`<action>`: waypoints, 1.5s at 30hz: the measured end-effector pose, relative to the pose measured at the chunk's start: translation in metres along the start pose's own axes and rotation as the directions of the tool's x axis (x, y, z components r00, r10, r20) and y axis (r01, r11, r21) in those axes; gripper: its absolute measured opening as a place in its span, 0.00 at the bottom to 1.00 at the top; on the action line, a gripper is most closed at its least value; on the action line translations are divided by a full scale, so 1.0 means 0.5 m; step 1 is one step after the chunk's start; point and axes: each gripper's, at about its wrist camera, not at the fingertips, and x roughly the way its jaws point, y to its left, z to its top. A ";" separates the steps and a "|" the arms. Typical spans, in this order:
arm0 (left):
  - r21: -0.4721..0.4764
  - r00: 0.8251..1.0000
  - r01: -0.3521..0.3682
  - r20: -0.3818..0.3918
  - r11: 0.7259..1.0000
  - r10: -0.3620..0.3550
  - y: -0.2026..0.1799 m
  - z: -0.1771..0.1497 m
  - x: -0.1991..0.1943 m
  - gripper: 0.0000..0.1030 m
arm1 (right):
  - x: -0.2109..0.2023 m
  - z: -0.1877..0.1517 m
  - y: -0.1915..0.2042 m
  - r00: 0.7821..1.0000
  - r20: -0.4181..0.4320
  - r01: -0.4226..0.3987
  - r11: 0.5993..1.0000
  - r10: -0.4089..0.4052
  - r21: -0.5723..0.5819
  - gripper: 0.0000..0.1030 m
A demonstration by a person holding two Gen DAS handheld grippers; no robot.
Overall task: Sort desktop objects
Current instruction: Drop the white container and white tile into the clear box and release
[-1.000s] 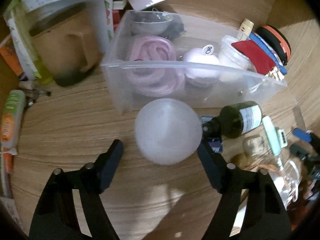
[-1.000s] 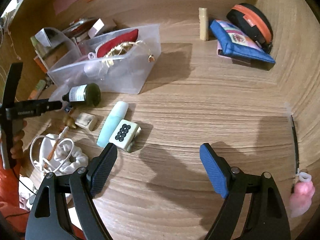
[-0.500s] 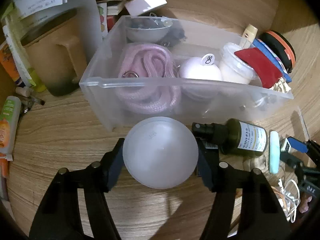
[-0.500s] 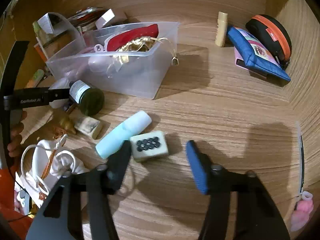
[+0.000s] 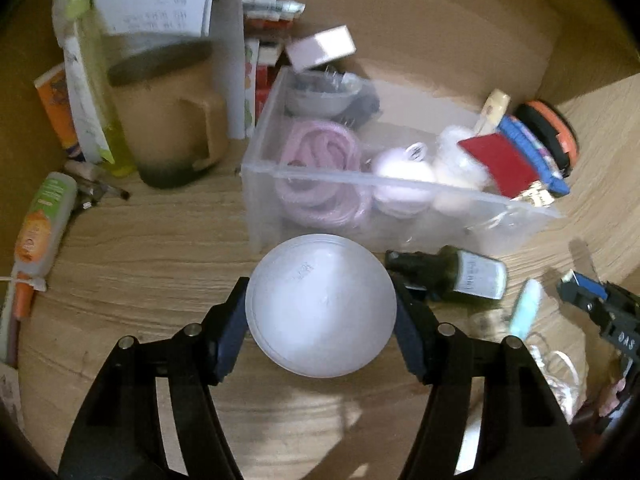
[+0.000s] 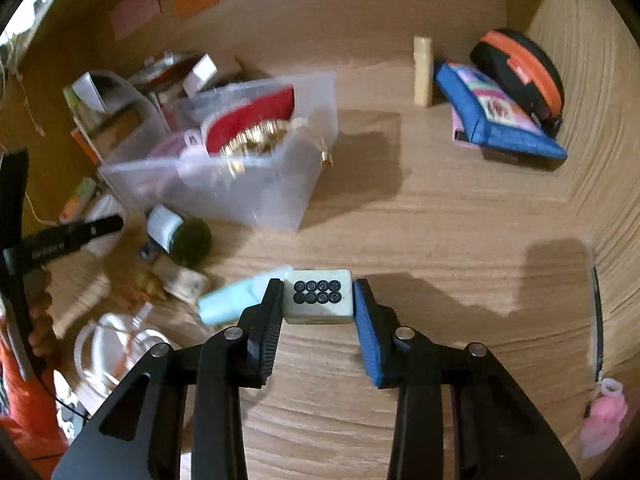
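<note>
A frosted white ball (image 5: pixel 320 306) sits between the pads of my left gripper (image 5: pixel 320 296), which is shut on it, just in front of the clear plastic bin (image 5: pixel 400 196). The ball appears raised a little off the wooden desk. In the right wrist view my right gripper (image 6: pixel 318 292) has its jaws closing on a white mahjong tile (image 6: pixel 318 300) with black dots, and both pads touch its sides. The tile rests next to a pale blue tube (image 6: pixel 236 298). The bin (image 6: pixel 224 188) holds a pink cord, white puffs and a red item.
A dark green bottle (image 5: pixel 468 276) lies beside the bin. A tan mug (image 5: pixel 172 120), bottles and papers crowd the back left. A blue pouch (image 6: pixel 496 116) and a black-and-orange case (image 6: pixel 524 72) sit at the back right. White cable (image 6: pixel 112 344) lies at the left.
My left gripper closed on the white ball and rose slightly with it. My right gripper moved up to the mahjong tile and narrowed from wide open until its pads met the tile.
</note>
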 end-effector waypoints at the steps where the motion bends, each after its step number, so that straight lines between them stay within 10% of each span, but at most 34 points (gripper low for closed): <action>1: 0.002 1.000 0.009 0.018 1.000 -0.009 -0.005 0.000 -0.014 0.64 | -0.009 0.007 0.002 1.000 0.015 -0.010 1.000 0.010 0.000 0.31; 15: 0.001 0.976 0.123 0.183 0.992 -0.121 -0.059 0.082 -0.105 0.64 | -0.057 0.097 0.059 0.981 0.162 -0.097 0.994 0.105 -0.054 0.31; 32: 0.028 0.996 0.018 0.087 0.999 -0.020 -0.062 0.177 0.016 0.63 | 0.046 0.191 0.119 0.981 0.065 -0.173 0.971 0.185 -0.163 0.31; 45: 0.059 1.000 -0.023 0.009 0.998 0.023 -0.052 0.172 0.102 0.63 | 0.113 0.195 0.110 0.995 0.055 -0.071 0.984 0.081 -0.160 0.31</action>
